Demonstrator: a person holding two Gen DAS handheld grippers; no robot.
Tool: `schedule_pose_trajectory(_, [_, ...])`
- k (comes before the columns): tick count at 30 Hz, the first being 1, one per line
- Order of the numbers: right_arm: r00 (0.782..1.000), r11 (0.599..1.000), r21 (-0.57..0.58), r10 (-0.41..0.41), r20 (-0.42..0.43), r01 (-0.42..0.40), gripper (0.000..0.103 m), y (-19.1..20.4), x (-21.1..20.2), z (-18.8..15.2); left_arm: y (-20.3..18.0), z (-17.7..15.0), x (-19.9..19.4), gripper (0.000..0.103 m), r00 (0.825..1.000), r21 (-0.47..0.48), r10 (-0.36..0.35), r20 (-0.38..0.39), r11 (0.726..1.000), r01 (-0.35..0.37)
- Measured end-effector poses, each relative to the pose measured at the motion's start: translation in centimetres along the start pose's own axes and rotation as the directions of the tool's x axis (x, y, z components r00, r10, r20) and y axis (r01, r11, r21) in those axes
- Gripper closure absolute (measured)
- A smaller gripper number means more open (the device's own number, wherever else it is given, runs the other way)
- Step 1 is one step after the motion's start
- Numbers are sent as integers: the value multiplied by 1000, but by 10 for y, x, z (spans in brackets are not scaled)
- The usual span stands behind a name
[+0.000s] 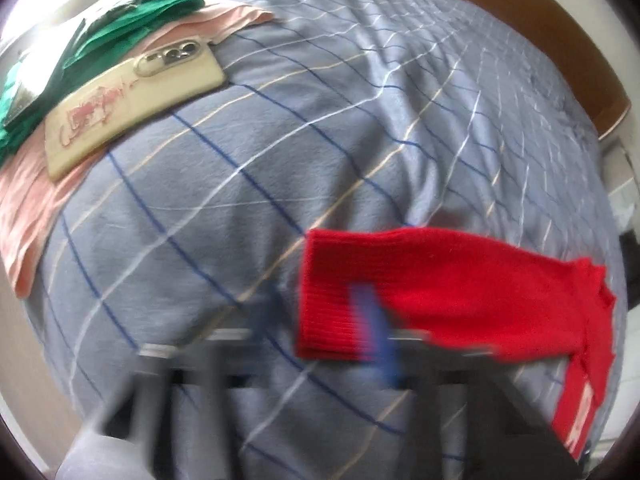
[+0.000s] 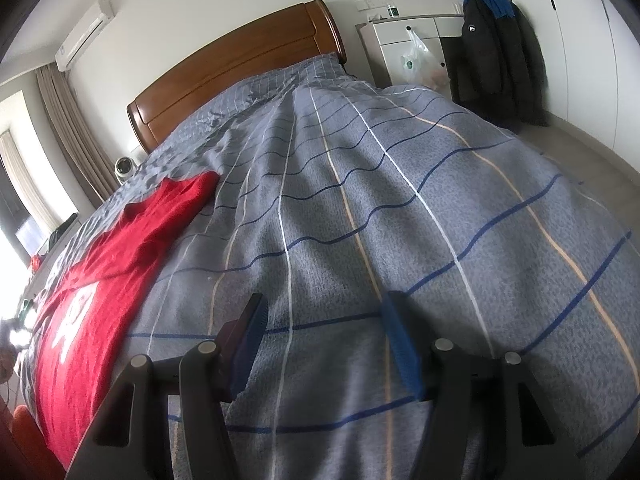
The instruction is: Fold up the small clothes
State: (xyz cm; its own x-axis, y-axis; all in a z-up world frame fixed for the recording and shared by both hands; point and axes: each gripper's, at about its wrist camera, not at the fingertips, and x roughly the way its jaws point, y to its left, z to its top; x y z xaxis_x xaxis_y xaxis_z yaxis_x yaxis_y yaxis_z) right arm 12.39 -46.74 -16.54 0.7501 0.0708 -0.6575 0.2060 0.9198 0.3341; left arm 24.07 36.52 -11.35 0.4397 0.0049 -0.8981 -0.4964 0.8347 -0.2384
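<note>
A small red knit sweater [image 1: 440, 280] lies on the blue checked bed cover [image 1: 300, 140]; one sleeve stretches left with its ribbed cuff at the end. My left gripper [image 1: 324, 320] is blurred by motion, open, with its right blue finger [image 1: 378, 332] over the cuff and its left finger on the bare cover. In the right wrist view the sweater [image 2: 104, 280] lies flat at the left, white print facing up. My right gripper [image 2: 324, 320] is open and empty over the bare cover [image 2: 400, 220], to the right of the sweater.
A phone in a cream case [image 1: 132, 100] lies on a folded pink garment [image 1: 36, 200] with a green garment [image 1: 120, 28] at the far left. A wooden headboard [image 2: 240, 64], a white cabinet [image 2: 412, 44] and a hanging dark coat [image 2: 500, 60] stand beyond the bed.
</note>
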Motion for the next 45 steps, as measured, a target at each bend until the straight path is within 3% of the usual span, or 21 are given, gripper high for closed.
schedule_pose_trajectory(2, [1000,1000,-4,-2,1,2,43,-1,0,0,-16,4,-12,98,1000,6,-11,9,1000,11])
schedule_pose_trajectory(5, [1000,1000,-3,1,3,-1,43,-1,0,0,-65,11,-53,98,995,127,-19,94,992,7])
schedule_pose_trajectory(10, [1000,1000,-5,2,8,-2,42,-1,0,-1,-187,14,-129,98,970,363,-149,191,929,71])
schedule_pose_trajectory(14, [1000,1000,-9,0,11,0,42,0,0,-1,-306,-19,-163,98,940,549,-291,175,822,152])
schedule_pose_trajectory(19, [1000,1000,-7,7,16,-7,42,-1,-1,-2,-431,-91,-146,98,919,701,-386,76,677,226])
schedule_pose_trajectory(23, [1000,1000,-6,13,19,-13,42,-2,-2,-3,-490,-150,-110,97,915,747,-404,1,609,268])
schedule_pose_trajectory(25, [1000,1000,-3,20,22,-20,42,-4,-2,-3,-507,-184,-84,87,928,763,-370,-45,587,271])
schedule_pose_trajectory(27, [999,1000,1,27,25,-27,42,-5,-3,-3,-508,-211,-57,45,951,774,-301,-75,583,246])
schedule_pose_trajectory(28, [999,1000,3,29,26,-30,42,-6,-4,-4,-501,-218,-55,40,951,774,-299,-74,584,244])
schedule_pose_trajectory(31, [999,999,5,34,29,-35,42,-8,-4,-4,-460,-228,-49,39,940,762,-325,-100,583,283])
schedule_pose_trajectory(34, [999,999,7,41,31,-41,41,-10,-6,-4,-400,-222,-58,39,942,756,-330,-59,602,258])
schedule_pose_trajectory(36, [998,999,8,46,32,-46,41,-11,-6,-4,-363,-213,-59,39,956,761,-292,22,625,173])
schedule_pose_trajectory(38, [998,999,9,51,33,-51,40,-12,-6,-4,-319,-202,-53,39,971,752,-211,112,657,56])
schedule_pose_trajectory(40, [998,998,10,56,33,-56,39,-11,-5,-3,-291,-192,-38,43,982,745,-140,123,667,1])
schedule_pose_trajectory(43, [998,998,7,56,32,-57,38,-10,-3,-1,-283,-189,-22,49,982,761,-140,124,648,-3])
schedule_pose_trajectory(45, [998,999,5,53,31,-54,38,-10,-3,-1,-286,-186,-16,49,980,755,-154,125,655,7])
